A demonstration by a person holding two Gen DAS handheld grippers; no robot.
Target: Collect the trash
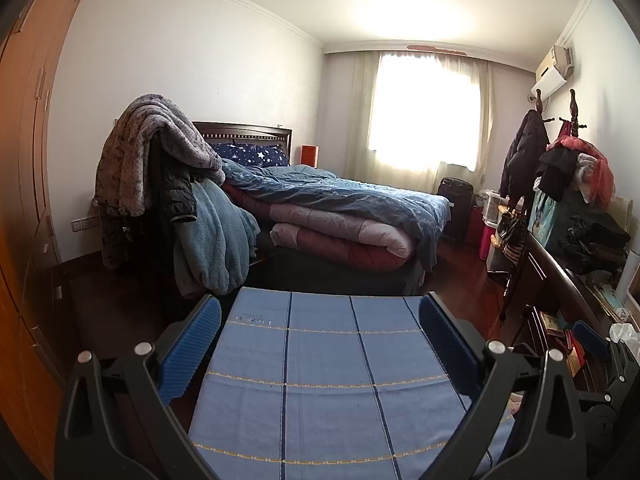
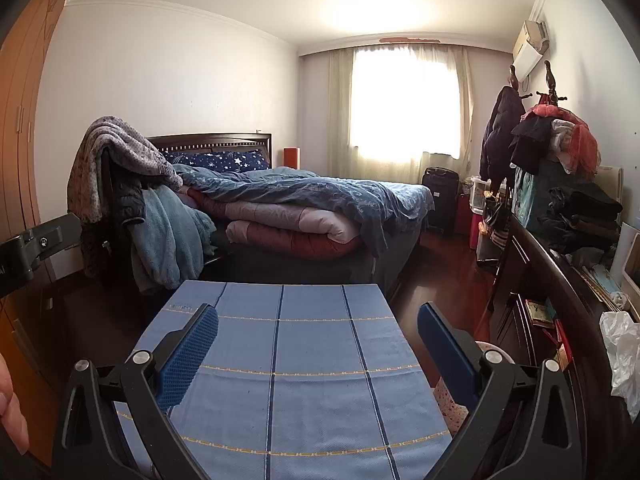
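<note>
My left gripper (image 1: 320, 320) is open and empty, its blue-padded fingers (image 1: 196, 340) spread over a small table covered with a blue striped cloth (image 1: 320, 380). My right gripper (image 2: 318, 326) is also open and empty over the same cloth (image 2: 288, 368). A crumpled white plastic bag (image 2: 622, 356) hangs at the right edge by the dark cabinet; it also shows in the left wrist view (image 1: 622, 334), beside the right gripper's body. No other trash shows on the cloth.
A bed (image 2: 304, 204) with piled blue and pink quilts stands ahead. A chair draped with blankets (image 1: 160, 184) is left of it. A dark cabinet (image 2: 552, 292) stacked with clothes runs along the right. A wardrobe (image 1: 28, 200) lines the left. A patterned bin (image 2: 452, 400) sits right of the table.
</note>
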